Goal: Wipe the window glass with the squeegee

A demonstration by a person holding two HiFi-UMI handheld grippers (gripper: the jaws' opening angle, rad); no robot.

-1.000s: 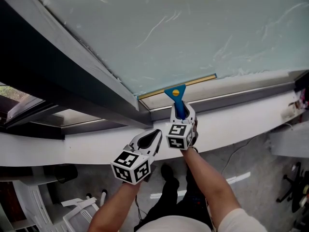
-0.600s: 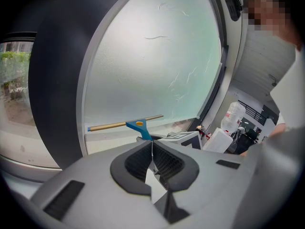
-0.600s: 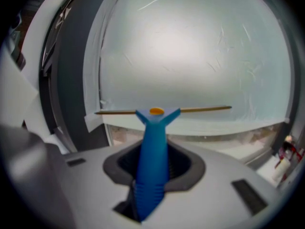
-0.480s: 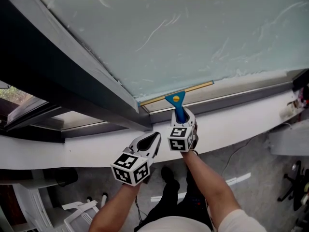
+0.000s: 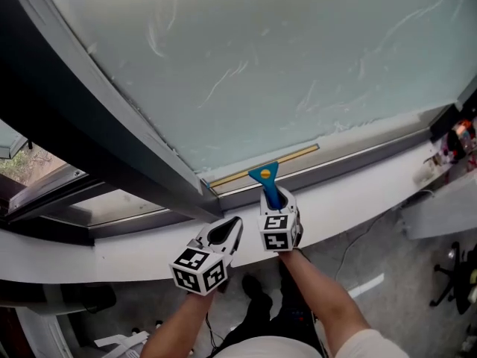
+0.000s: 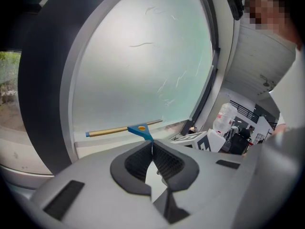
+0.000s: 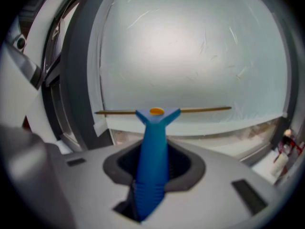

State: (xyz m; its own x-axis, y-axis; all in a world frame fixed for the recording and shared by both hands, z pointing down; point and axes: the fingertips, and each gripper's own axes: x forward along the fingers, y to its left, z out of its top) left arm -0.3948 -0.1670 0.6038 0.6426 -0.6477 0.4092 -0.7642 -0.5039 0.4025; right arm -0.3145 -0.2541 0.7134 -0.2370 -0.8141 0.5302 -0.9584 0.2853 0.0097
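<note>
Fingers of right gripper point(image 5: 276, 197) clamp squeegee point(image 5: 265, 174) handle, blade at window glass point(image 5: 261, 66) bottom edge; left gripper point(image 5: 234, 224) pinched together, empty. Likely stroke's end; next lift, reposition higher.

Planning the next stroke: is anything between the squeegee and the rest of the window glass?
Nothing visible. The right gripper is shut on the squeegee, whose blade lies at the bottom edge of the window glass; only streaks show on the pane above. The left gripper, shut, sits lower, off the glass.
</note>
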